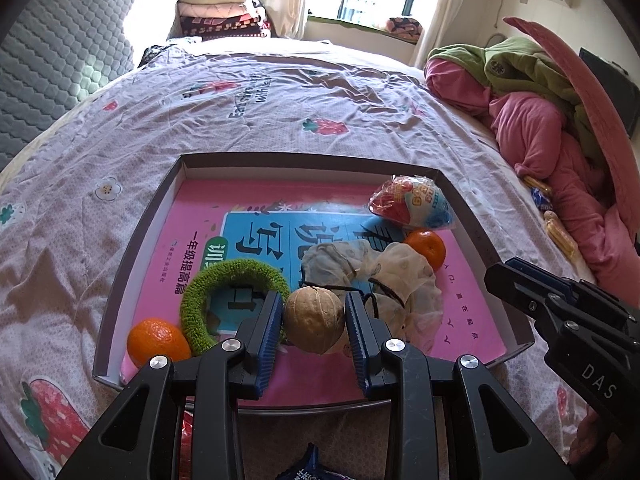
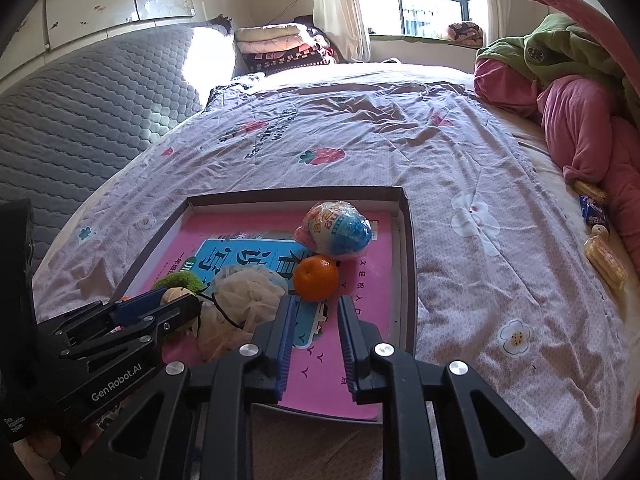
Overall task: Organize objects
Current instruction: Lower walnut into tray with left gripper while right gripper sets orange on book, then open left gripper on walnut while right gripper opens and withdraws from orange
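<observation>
A shallow box lid with a pink book in it lies on the bed. My left gripper is shut on a brown walnut and holds it over the box. Beside it lie a green woolly ring, an orange, a pale mesh pouch, a second orange and a wrapped toy egg. My right gripper is open and empty over the box's near right part, just short of the second orange. The left gripper also shows in the right wrist view.
The box sits on a strawberry-print quilt. Pink and green bedding is piled at the right, with small snack packets beside it. A grey quilted headboard stands at the left. Folded blankets lie at the far end.
</observation>
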{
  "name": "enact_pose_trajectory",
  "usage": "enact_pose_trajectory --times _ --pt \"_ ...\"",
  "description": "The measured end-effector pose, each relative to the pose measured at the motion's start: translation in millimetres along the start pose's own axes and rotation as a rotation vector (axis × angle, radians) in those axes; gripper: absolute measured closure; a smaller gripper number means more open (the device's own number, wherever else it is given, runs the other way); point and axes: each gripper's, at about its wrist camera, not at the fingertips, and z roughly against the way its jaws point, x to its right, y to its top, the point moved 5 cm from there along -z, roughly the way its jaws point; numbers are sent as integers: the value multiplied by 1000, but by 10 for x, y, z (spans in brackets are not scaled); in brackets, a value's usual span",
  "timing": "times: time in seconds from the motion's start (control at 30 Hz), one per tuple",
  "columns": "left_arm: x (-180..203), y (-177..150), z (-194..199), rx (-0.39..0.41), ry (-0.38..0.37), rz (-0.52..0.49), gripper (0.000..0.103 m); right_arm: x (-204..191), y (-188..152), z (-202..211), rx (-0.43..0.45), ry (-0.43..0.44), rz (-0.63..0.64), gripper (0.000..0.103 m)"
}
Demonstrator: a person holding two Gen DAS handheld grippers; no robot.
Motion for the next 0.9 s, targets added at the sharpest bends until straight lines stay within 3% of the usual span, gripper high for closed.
enact_pose_trajectory --times 0.9 --pt "138 -142 -97 -42 2 -70 70 6 -146 -67 -49 -14 21 81"
